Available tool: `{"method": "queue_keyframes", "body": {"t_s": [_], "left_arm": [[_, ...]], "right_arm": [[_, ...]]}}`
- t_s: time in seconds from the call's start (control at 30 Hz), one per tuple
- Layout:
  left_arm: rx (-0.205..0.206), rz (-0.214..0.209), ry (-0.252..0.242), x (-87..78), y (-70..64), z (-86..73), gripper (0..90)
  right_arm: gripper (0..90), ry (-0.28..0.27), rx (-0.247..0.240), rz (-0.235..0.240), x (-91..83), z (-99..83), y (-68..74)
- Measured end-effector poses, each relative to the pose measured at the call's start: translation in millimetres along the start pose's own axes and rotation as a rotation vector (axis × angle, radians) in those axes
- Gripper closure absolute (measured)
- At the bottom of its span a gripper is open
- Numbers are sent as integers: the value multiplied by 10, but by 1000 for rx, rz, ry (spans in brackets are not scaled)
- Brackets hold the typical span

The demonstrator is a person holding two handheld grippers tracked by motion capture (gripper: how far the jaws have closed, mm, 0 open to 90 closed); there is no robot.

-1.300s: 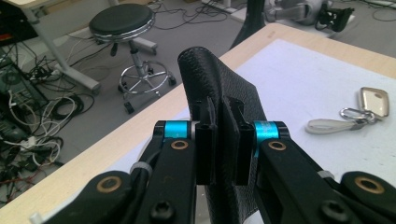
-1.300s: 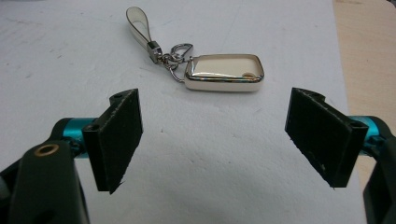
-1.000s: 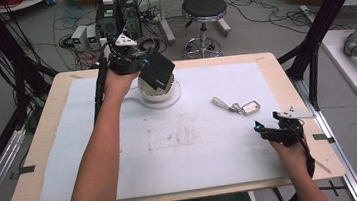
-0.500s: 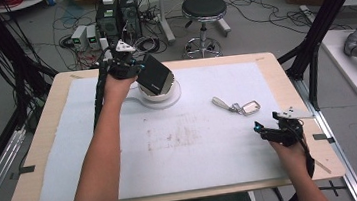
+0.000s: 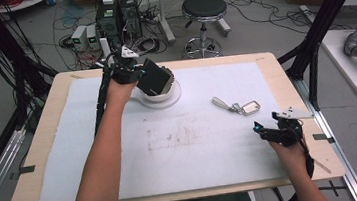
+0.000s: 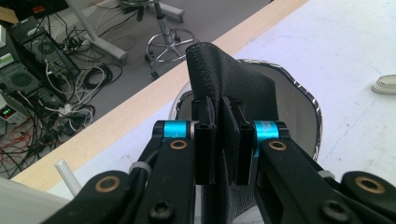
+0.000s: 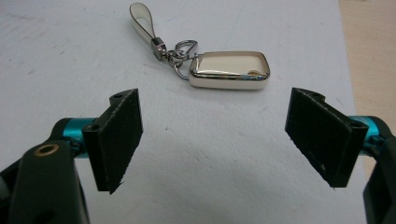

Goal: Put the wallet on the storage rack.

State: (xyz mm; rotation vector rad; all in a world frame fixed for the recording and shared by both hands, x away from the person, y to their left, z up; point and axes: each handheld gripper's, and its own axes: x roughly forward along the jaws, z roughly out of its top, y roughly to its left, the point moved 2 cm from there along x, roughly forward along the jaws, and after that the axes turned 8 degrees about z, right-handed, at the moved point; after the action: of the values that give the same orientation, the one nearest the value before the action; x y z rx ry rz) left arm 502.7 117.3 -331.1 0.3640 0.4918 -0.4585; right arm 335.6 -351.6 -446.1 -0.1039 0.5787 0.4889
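Pouch [image 6: 233, 88], black, pinched upright in my left gripper [image 6: 223, 140], hangs tilted over the white dish [image 5: 166, 97] near the table's [image 5: 284, 77] far edge. My right gripper [image 7: 212, 135] rests with jaws wide near the right edge, bare mat [image 5: 192, 154] between. Key fob [image 7: 230, 70] lies just ahead, crosswise. I read no writing.

Left tool [image 6: 223, 140] clamping black leather flap [image 6: 233, 79], above round mirror [image 6: 299, 112], wooden table edge [image 6: 116, 126]
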Motion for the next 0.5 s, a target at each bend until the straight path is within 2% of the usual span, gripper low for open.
{"method": "queue_keyframes", "body": {"t_s": [0.27,0.5], "left_arm": [[-10,16,-5,60,-33,-5,815],[2,9,-21,135,-141,36,794]], "right_arm": [[192,2,-1,3,10,5,17],[192,1,-2,0,5,3,8]]}}
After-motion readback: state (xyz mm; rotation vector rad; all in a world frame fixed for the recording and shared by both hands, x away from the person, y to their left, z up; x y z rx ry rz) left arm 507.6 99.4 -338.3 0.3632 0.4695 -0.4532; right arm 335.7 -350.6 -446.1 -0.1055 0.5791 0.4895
